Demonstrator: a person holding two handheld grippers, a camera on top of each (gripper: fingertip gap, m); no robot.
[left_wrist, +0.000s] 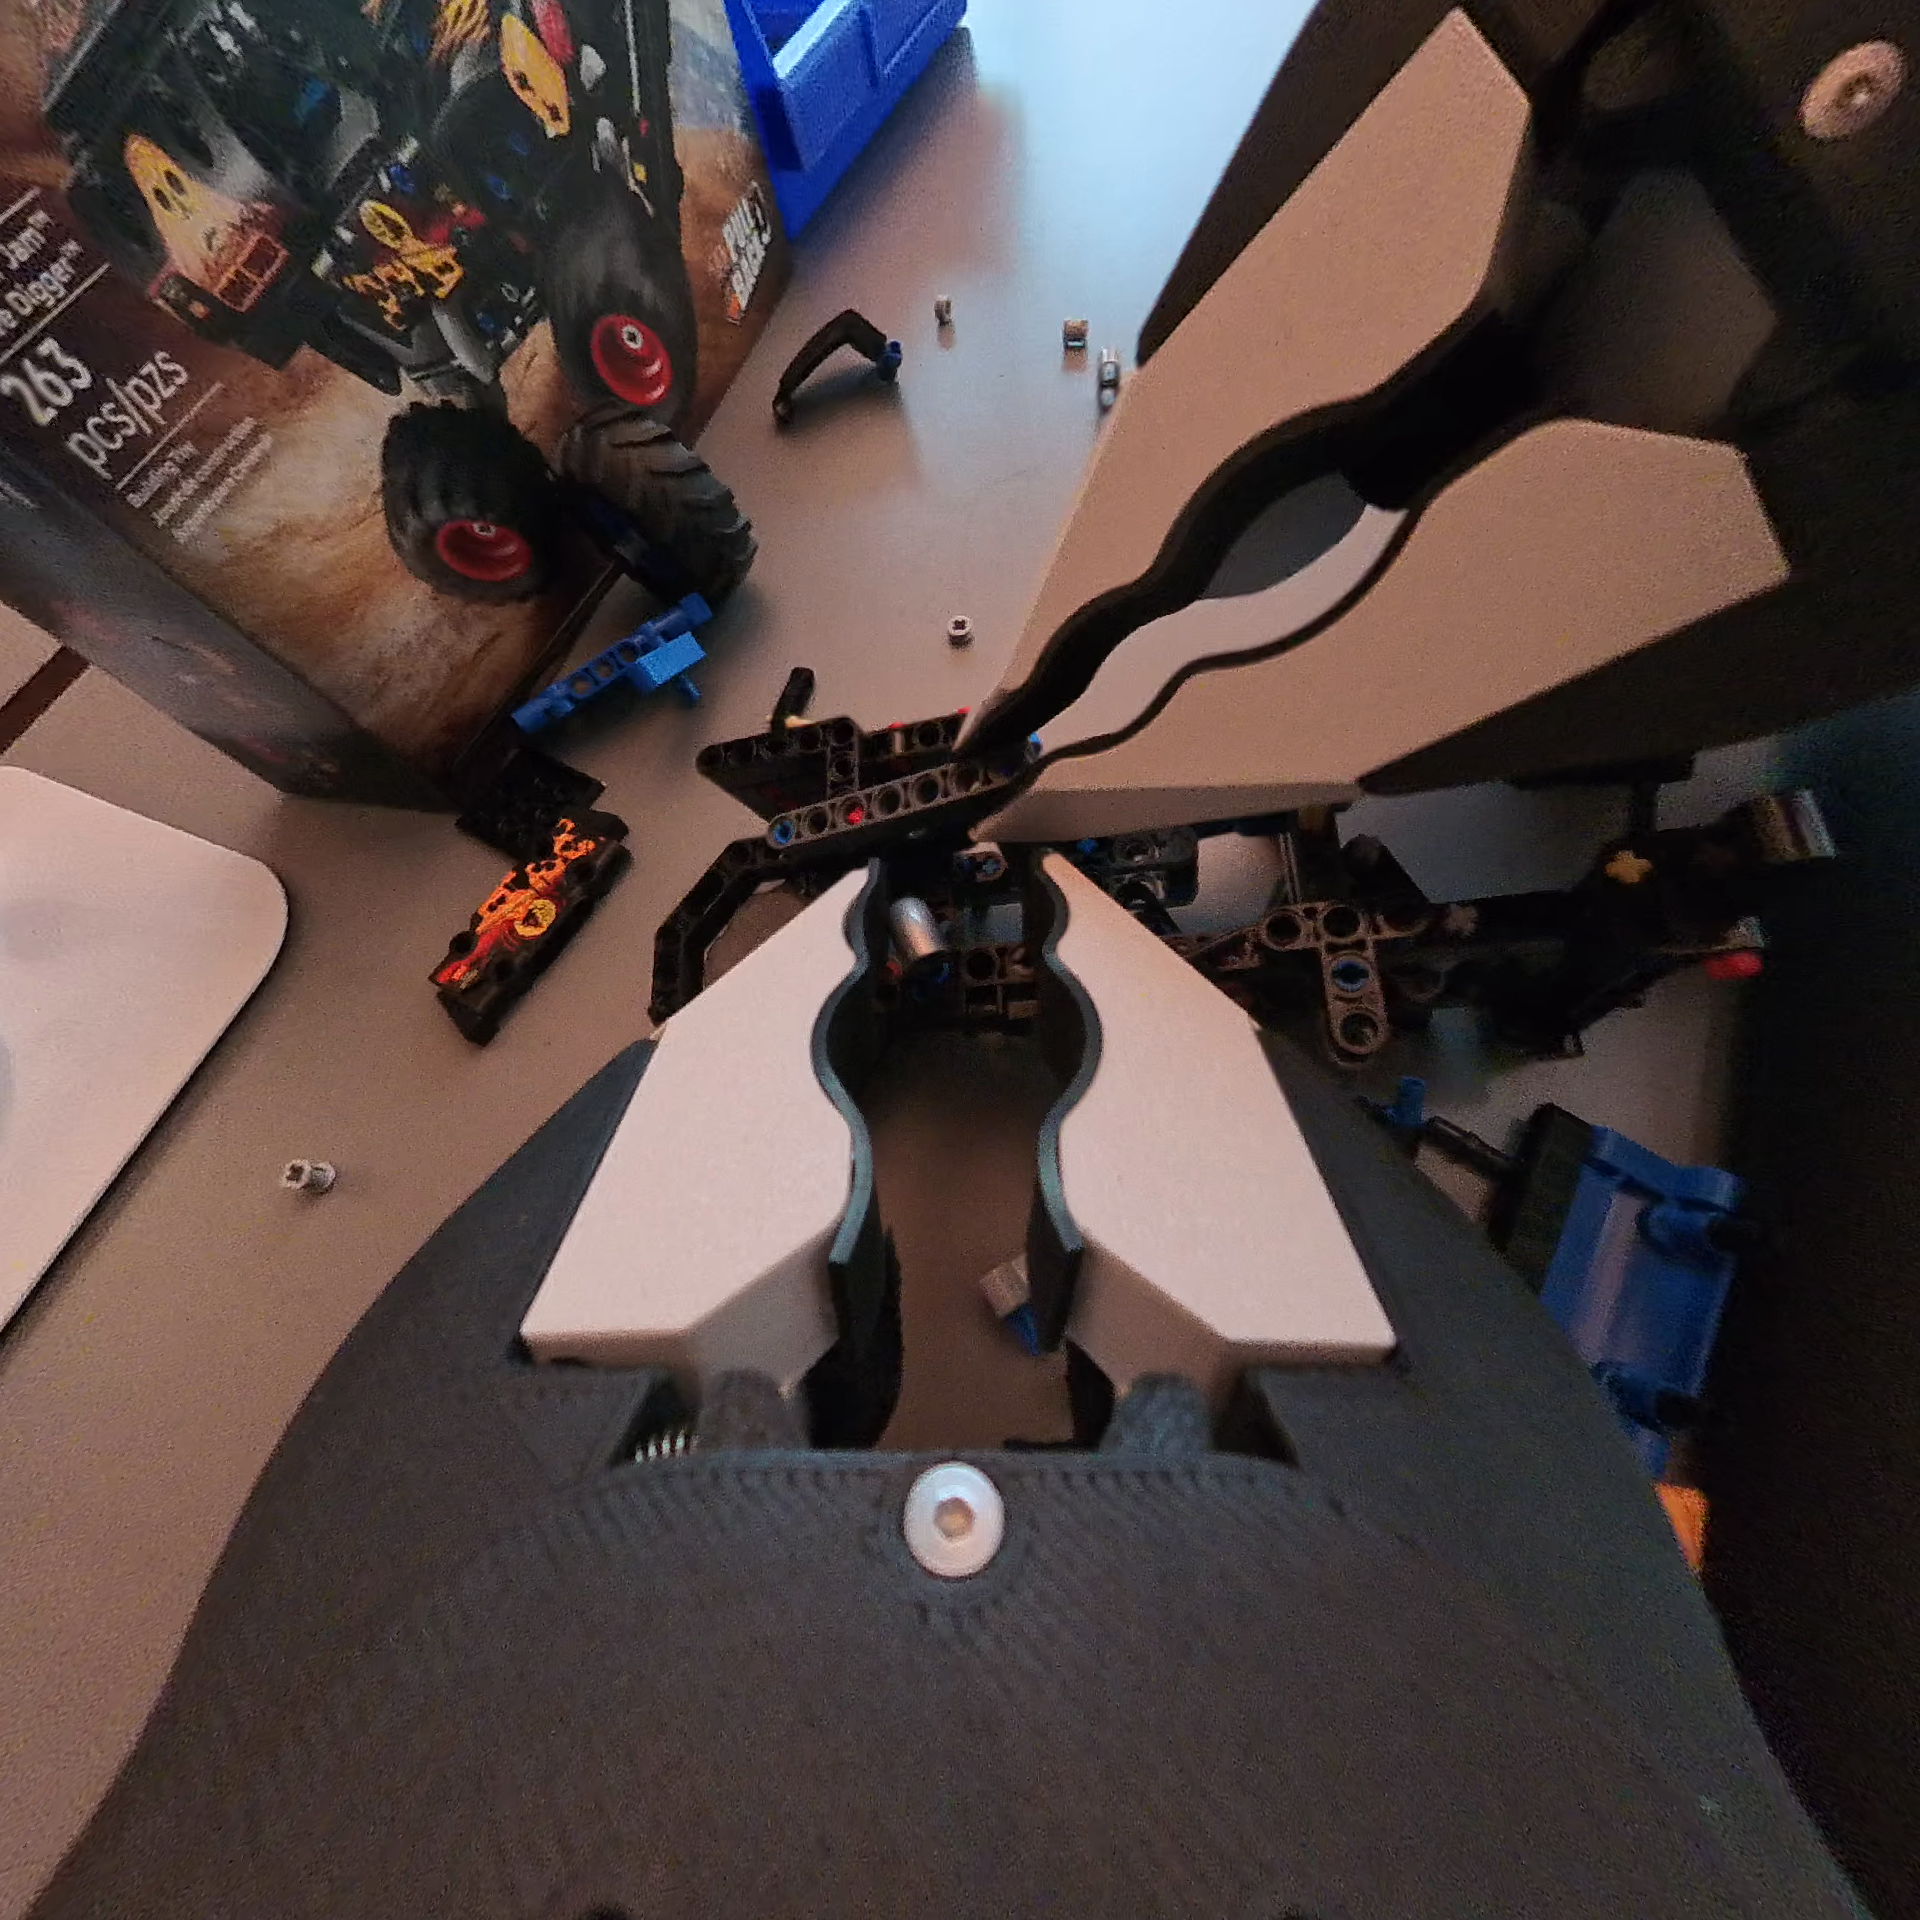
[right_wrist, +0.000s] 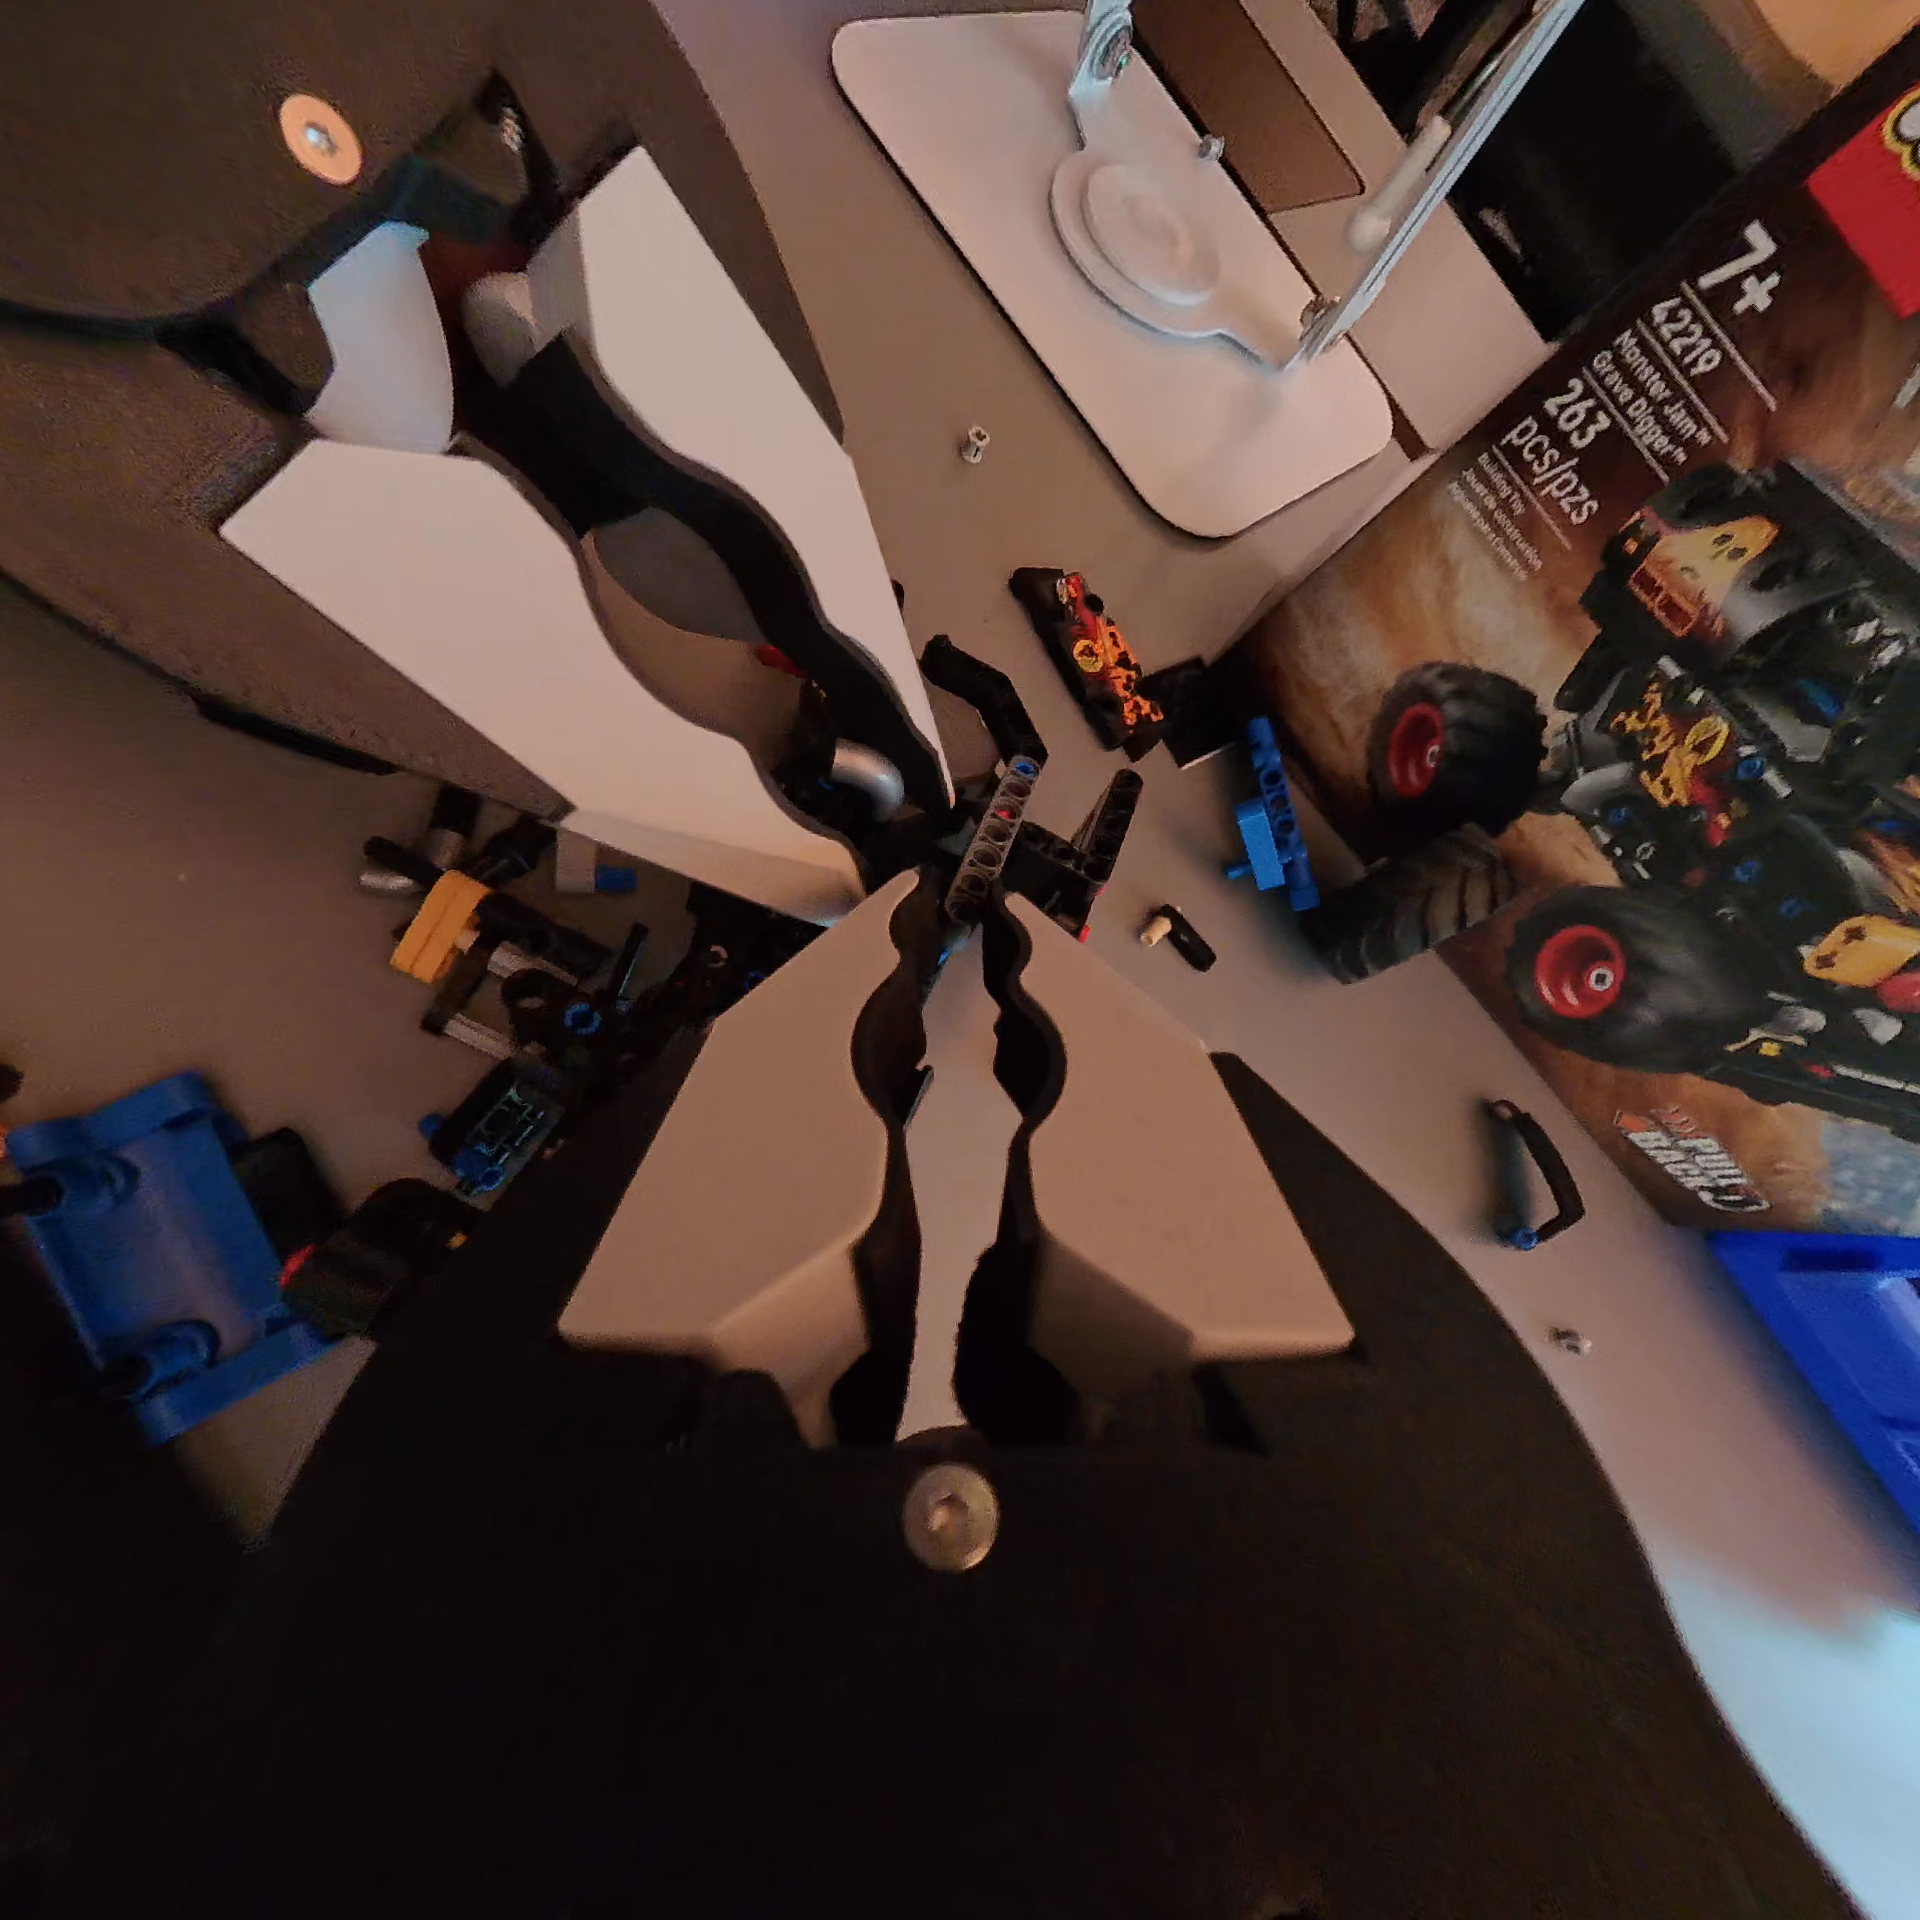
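A black beam-and-pin toy assembly (left_wrist: 966, 956) with a silver cylinder sits between the fingertips of my left gripper (left_wrist: 956, 873), which is shut on it above the grey table. My right gripper (left_wrist: 997, 748) comes in from the upper right and is shut on a black holed beam (left_wrist: 894, 800) at the top of the same assembly. In the right wrist view my right gripper (right_wrist: 956, 914) pinches that beam (right_wrist: 992, 842) end-on, and the left gripper (right_wrist: 894, 842) reaches in from the upper left, tip to tip with it. The assembly's underside is hidden.
A toy truck box (left_wrist: 364, 364) stands at the left with a black tyre (left_wrist: 665, 499), a blue beam (left_wrist: 623, 665) and a flame-printed panel (left_wrist: 520, 914) beside it. A blue bin (left_wrist: 831, 83) is behind. A white pad (left_wrist: 104, 987) lies left. Loose parts (left_wrist: 1351, 956) pile at the right. My two grippers' fingertips are within a few centimetres of each other.
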